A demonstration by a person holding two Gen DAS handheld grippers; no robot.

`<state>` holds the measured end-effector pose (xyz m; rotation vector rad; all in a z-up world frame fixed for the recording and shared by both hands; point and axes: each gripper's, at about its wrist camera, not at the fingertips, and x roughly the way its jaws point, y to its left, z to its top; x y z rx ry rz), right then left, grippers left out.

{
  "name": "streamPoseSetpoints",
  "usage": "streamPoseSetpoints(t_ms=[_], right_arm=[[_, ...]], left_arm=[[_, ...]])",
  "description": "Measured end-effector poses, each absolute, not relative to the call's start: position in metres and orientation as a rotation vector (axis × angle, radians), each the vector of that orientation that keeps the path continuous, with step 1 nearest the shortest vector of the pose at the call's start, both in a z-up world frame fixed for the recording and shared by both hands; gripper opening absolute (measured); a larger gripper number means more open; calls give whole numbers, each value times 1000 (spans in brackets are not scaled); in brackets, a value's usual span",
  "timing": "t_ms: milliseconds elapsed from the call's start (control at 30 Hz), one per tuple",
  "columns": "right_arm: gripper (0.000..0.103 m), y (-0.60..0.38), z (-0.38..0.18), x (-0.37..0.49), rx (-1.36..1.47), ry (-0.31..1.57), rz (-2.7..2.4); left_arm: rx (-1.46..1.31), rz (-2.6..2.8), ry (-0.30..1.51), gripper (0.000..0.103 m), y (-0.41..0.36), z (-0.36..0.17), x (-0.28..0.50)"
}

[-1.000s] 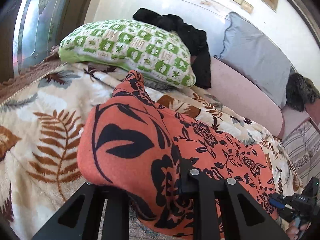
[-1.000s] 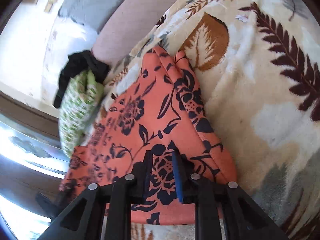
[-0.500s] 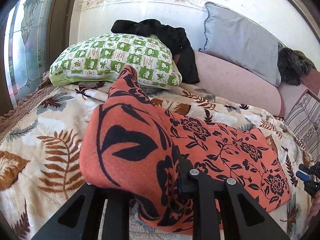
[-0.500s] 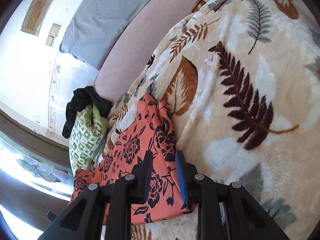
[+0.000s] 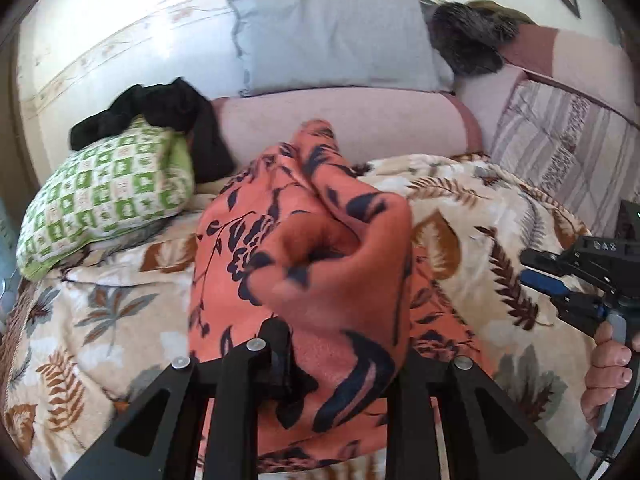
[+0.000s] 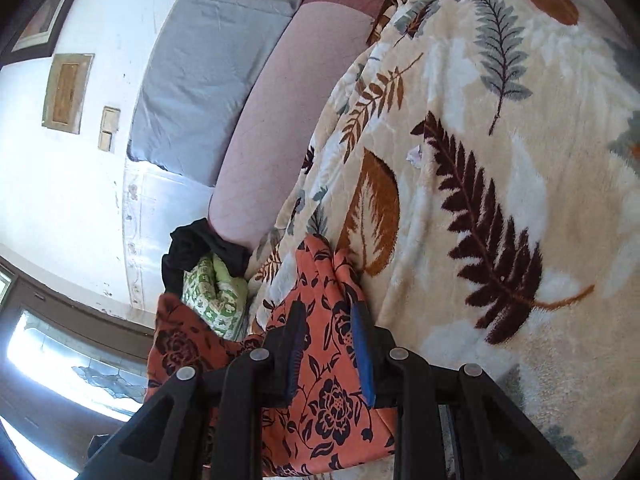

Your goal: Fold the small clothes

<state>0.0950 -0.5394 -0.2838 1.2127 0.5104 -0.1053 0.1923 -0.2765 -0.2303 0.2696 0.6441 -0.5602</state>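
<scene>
Left claw (image 5: 340, 356), jaws just widening, and right claw (image 6: 330, 344) gripping orange floral garment (image 6: 320, 392), lengthwise toward pillows.

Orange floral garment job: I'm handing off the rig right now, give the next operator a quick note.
Left claw: shut on the orange floral garment, holding a bunched part lifted; its jaws have just been opening slightly.
Right claw: shut on the same garment's edge, low over the leaf-print blanket.
Done: a fold is under way, cloth carried across.
Left: lay it down, flatten, release, finish folding.
</scene>
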Motion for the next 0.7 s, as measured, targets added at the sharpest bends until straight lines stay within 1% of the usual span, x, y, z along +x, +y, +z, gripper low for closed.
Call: streamPoseSetpoints(t_ms=[33,67,100,133,167,200,267,300,400,467,600,700], right_arm=[[26,-541,-283,97,1204,522,-91],[27,-542,-282,100,1197,532,-67],[29,-542,-282,102,1201,532,-34],[43,-541,-283,104,1217,525,-1],[60,-540,-282,105,1232,517,24],[83,-537,-280,106,1237,502,46],[83,-528,-278,114,1222,526,91],[83,-523,-279,118,1224,545,112],[83,-505,-290,134,1243,618,184],[83,-494,-298,142,1240,672,191],[83,-476,-313,158,1201,766,155],[83,-465,-318,168,1142,794,128]], left_arm=[[295,-606,671,32,-293,-236,185],[314,-661,707,39,-305,-242,180],[316,-711,739,40,-309,-246,174],[314,-745,758,41,-308,-249,168],[311,-762,756,46,-301,-250,164],[299,-766,740,58,-291,-248,159],[210,-754,694,75,-257,-236,159],[154,-744,679,80,-241,-230,163],[35,-706,663,81,-200,-218,177],[21,-656,654,81,-185,-220,186],[20,-606,693,81,-181,-246,202],[78,-581,718,81,-192,-272,207]])
